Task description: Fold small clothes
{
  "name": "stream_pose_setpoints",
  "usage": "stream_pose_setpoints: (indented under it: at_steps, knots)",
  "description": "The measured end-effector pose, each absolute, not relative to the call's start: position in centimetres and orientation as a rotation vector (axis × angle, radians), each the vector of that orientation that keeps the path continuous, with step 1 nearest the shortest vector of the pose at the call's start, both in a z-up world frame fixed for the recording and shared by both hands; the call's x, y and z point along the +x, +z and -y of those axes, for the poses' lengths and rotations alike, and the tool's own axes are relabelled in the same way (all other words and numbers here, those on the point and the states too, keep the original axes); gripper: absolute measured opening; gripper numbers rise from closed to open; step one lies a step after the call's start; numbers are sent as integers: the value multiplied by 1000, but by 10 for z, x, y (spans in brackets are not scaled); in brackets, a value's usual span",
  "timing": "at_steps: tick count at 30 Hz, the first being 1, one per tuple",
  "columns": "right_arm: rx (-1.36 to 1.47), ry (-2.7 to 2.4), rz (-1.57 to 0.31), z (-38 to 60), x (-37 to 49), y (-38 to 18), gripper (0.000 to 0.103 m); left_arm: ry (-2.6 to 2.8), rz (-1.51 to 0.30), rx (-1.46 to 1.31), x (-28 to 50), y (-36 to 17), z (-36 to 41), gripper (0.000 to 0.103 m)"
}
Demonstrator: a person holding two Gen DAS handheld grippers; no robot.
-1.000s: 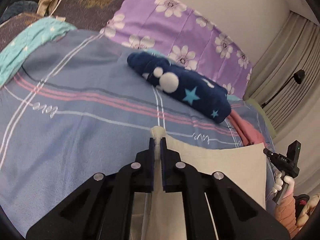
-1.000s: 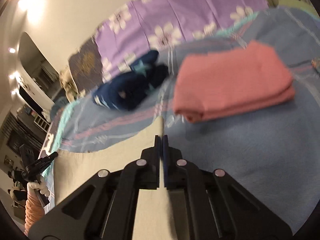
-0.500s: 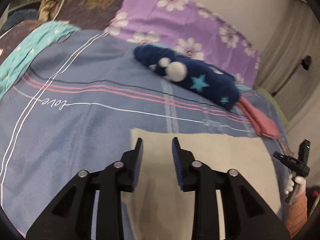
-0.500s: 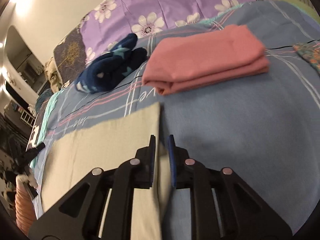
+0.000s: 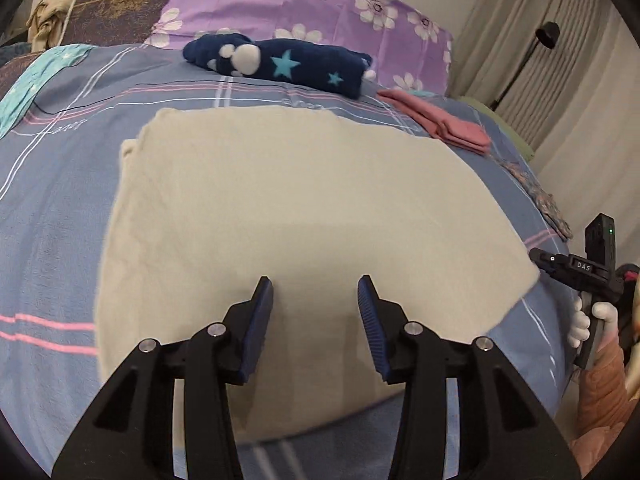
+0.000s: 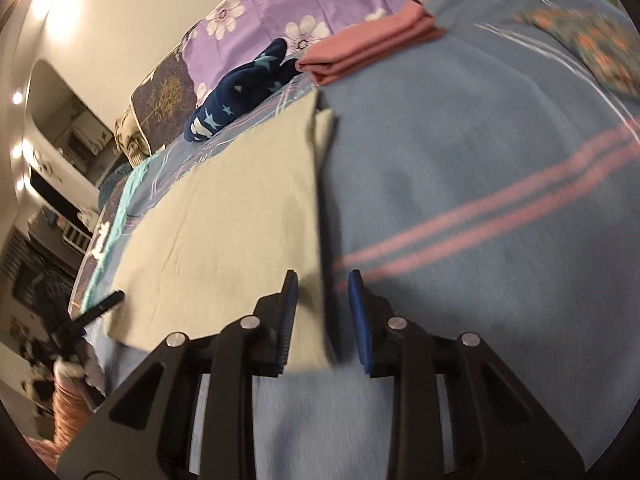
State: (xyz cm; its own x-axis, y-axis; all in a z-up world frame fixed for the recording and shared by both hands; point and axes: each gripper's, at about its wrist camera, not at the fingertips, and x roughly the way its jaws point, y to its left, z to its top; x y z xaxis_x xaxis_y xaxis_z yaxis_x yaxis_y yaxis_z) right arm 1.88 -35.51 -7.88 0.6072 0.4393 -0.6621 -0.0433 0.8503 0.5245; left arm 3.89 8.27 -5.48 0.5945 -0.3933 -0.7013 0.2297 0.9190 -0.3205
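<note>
A beige cloth (image 5: 296,208) lies flat, folded over, on the blue striped bedspread (image 5: 52,216). My left gripper (image 5: 316,300) is open and empty, hovering over the cloth's near part. In the right wrist view the same cloth (image 6: 224,232) lies left of centre. My right gripper (image 6: 322,292) is open and empty above the cloth's right edge. The other hand-held gripper shows at the right edge of the left wrist view (image 5: 580,276) and at the left edge of the right wrist view (image 6: 84,320).
A navy star-patterned garment (image 5: 280,64) and a folded pink cloth (image 5: 444,124) lie at the far side of the bed. Purple flowered pillows (image 5: 304,4) stand behind. A patterned piece (image 6: 592,44) lies at the right. Curtains (image 5: 560,80) hang at the right.
Both grippers let go of the beige cloth's corners, opened and drew back toward the near side. The cloth now lies flat on the bed.
</note>
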Motion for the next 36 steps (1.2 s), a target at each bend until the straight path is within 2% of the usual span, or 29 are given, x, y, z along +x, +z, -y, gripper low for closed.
stream_pose_setpoints:
  at_steps: [9, 17, 24, 36]
  knots:
    - [571, 293, -832, 367, 4, -81, 28, -650, -879, -76, 54, -30, 59, 45]
    - [585, 441, -823, 354, 3, -89, 29, -713, -960, -44, 91, -37, 169, 45]
    - [474, 578, -778, 337, 1, -76, 29, -709, -1027, -120, 109, -42, 195, 47]
    - [424, 714, -844, 321, 2, -84, 29, -730, -1057, -38, 104, -47, 221, 49]
